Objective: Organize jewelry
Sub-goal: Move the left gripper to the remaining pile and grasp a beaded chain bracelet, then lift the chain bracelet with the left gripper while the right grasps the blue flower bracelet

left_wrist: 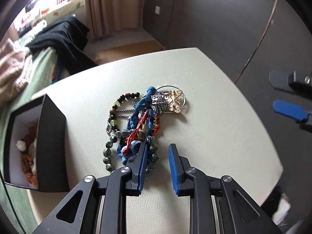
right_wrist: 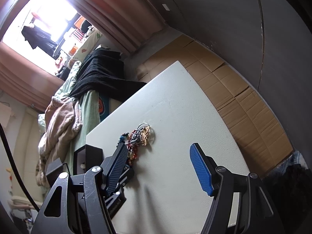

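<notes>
White bench [left_wrist: 214, 136] is seen carrying a tangled jewelry pile [left_wrist: 140, 120] just ahead of the left tongs [left_wrist: 157, 146], held parted and empty; a black box [left_wrist: 50, 136] stands left. Right tongs [right_wrist: 158, 148] are held wide. Closing on one bracelet is judged next.

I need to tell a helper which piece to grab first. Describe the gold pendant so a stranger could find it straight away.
Start at the white table and find the tangled pile of jewelry near its middle. Go to the end of the pile farthest from the black box. There the gold pendant lies on a thin wire hoop, the only shiny gold filigree piece among beads and cords.
</notes>
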